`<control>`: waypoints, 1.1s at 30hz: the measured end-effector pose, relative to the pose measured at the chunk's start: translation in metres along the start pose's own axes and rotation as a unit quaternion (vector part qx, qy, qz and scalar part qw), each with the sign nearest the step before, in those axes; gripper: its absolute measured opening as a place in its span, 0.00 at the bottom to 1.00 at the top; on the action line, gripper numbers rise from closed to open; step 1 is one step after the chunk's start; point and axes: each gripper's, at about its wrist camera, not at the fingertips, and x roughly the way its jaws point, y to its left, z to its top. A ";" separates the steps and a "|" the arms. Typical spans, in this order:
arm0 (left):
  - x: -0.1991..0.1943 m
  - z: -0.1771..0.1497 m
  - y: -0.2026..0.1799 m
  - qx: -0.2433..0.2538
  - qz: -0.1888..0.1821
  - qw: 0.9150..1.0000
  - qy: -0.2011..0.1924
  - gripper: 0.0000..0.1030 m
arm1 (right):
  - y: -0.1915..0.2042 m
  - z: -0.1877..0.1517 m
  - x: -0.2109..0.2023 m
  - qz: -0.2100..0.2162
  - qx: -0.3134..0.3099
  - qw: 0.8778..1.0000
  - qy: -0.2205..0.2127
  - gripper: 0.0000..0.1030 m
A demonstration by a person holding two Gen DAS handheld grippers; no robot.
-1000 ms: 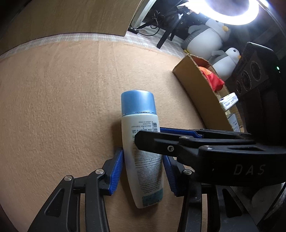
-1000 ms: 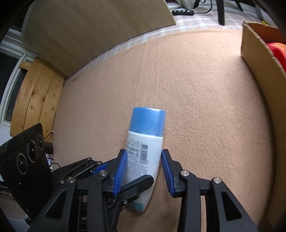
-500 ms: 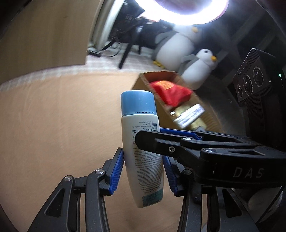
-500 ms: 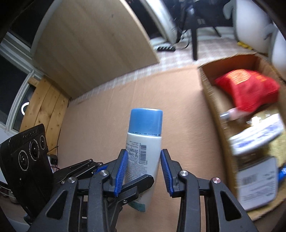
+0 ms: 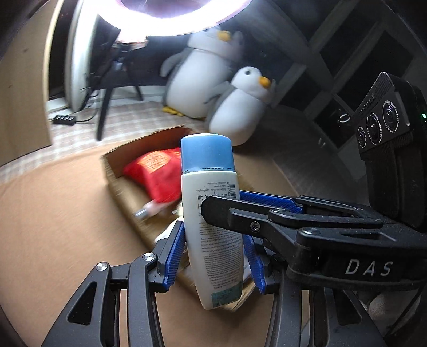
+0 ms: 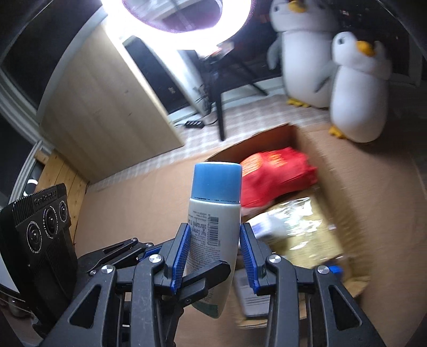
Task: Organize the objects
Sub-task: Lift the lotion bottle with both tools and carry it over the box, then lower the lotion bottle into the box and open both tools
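Observation:
A white bottle with a blue cap (image 5: pixel 210 213) hangs upright in the air, held by both grippers at once. My left gripper (image 5: pixel 214 256) has its blue pads pressed on the bottle's lower sides. The right gripper's black fingers (image 5: pixel 221 211) cross in from the right and clamp the bottle higher up. In the right wrist view my right gripper (image 6: pixel 214 253) is shut on the same bottle (image 6: pixel 213 208), and the left gripper's fingers (image 6: pixel 210 269) reach in from the lower left. An open cardboard box (image 5: pixel 117 165) lies just behind and below the bottle.
The box (image 6: pixel 267 144) holds a red bag (image 6: pixel 275 181), a gold packet (image 6: pixel 301 229) and other packs. Two plush penguins (image 6: pixel 355 88) stand behind it. A ring light (image 5: pixel 165 18) glares overhead, with a wooden board (image 6: pixel 101 106) at the left. Tan carpet (image 5: pixel 53 227) covers the floor.
Both grippers have lifted the bottle off the tan carpet and carried it to the right, up to the open cardboard box. The grip on the bottle is unchanged.

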 end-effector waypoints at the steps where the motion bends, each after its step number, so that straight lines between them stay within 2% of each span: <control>1: 0.006 0.004 -0.006 0.002 -0.001 1.000 0.001 0.46 | -0.005 0.001 -0.002 -0.003 0.001 1.000 -0.002 0.34; 10: 0.052 0.021 -0.028 0.005 -0.007 1.000 0.016 0.46 | -0.051 0.013 0.001 -0.020 0.015 1.000 0.000 0.34; 19: 0.071 0.029 -0.027 0.004 0.000 1.000 0.022 0.47 | -0.063 0.020 0.006 -0.022 0.005 1.000 0.006 0.34; 21: 0.071 0.030 -0.027 0.007 0.008 1.000 0.024 0.55 | -0.064 0.020 0.006 -0.021 0.002 1.000 0.005 0.38; 23: 0.067 0.030 -0.029 0.010 0.013 1.000 0.015 0.74 | -0.065 0.021 0.003 -0.033 0.004 0.999 -0.005 0.53; 24: 0.065 0.030 -0.030 0.011 0.016 1.000 0.011 0.76 | -0.065 0.021 0.001 -0.040 0.006 0.999 -0.012 0.61; 25: 0.063 0.030 -0.030 0.012 0.020 1.000 0.007 0.79 | -0.066 0.021 0.000 -0.043 0.008 0.999 -0.018 0.63; 33: 0.057 0.026 -0.026 0.009 0.027 1.000 0.009 0.79 | -0.072 0.018 -0.007 -0.043 0.027 0.998 -0.024 0.63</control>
